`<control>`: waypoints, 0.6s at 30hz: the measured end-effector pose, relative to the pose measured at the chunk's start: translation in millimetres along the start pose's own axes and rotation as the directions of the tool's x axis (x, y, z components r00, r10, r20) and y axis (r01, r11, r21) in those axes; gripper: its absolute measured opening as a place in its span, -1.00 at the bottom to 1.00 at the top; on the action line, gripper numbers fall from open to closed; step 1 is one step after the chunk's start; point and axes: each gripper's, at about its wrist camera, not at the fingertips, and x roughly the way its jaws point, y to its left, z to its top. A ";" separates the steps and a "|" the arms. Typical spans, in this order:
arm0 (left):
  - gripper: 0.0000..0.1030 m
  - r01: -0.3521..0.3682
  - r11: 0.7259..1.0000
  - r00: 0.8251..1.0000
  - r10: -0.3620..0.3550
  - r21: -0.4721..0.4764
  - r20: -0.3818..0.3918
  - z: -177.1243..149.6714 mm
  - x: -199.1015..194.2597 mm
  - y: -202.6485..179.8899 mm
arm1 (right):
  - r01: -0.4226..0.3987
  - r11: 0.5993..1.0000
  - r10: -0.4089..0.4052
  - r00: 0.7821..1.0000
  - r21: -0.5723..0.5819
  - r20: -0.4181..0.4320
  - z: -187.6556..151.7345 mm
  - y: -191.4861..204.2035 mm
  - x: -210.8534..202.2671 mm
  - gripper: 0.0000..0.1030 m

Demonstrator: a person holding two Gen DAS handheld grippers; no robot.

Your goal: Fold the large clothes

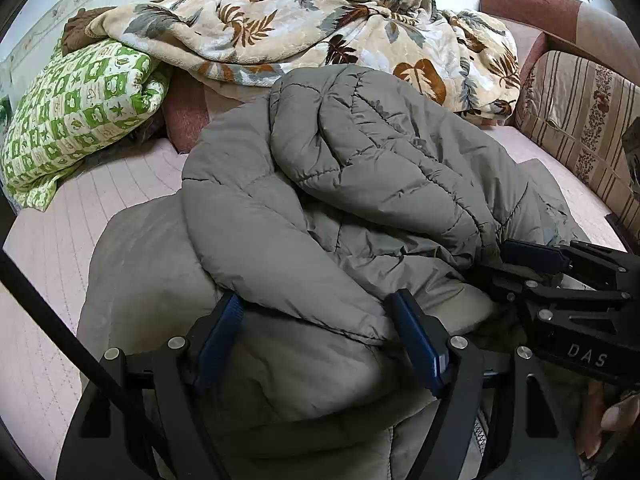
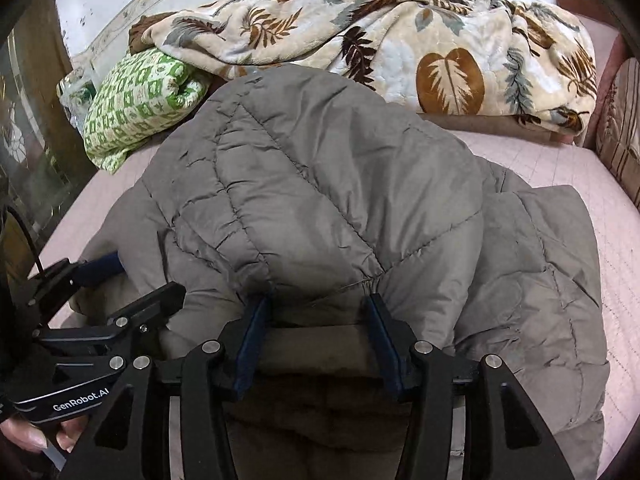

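A large grey quilted puffer jacket (image 1: 360, 168) lies bunched on a pink bed sheet (image 1: 52, 240); it also fills the right wrist view (image 2: 328, 200). My left gripper (image 1: 316, 320) is open, its blue-padded fingers (image 1: 416, 336) straddling a thick fold of the jacket's near edge. My right gripper (image 2: 316, 316) is open too, its fingers (image 2: 252, 332) either side of a gathered jacket edge. Each gripper shows in the other's view: the right one at the right (image 1: 560, 280), the left one at the left (image 2: 100, 280).
A leaf-print blanket (image 1: 320, 32) is heaped at the back. A green-and-white checked quilt (image 1: 76, 116) lies at the back left. A striped sofa cushion (image 1: 580, 120) borders the right side. Pink sheet shows left of the jacket and at the right (image 2: 560, 168).
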 end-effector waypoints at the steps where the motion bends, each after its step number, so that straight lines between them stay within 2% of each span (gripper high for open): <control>1: 0.47 0.002 1.000 1.000 -0.002 0.000 0.002 0.3 -0.4 0.5 | 0.003 1.000 -0.003 1.000 -0.005 0.000 -0.5 0.9 -0.6 0.07; 5: 0.47 0.011 1.000 1.000 -0.011 -0.009 0.021 2.1 -7.1 2.0 | -0.006 1.000 0.007 1.000 -0.010 0.012 1.6 1.5 -7.8 0.09; 13: 0.47 0.015 0.999 0.996 -0.011 -0.045 0.086 11.3 -23.3 14.9 | 0.002 1.000 0.000 0.991 -0.016 0.131 13.2 -5.3 -47.7 0.09; 18: 0.47 -0.009 0.998 1.000 0.010 -0.056 0.023 7.8 -8.4 19.2 | 0.011 1.000 -0.012 0.998 0.018 0.066 10.5 -18.5 -32.8 0.09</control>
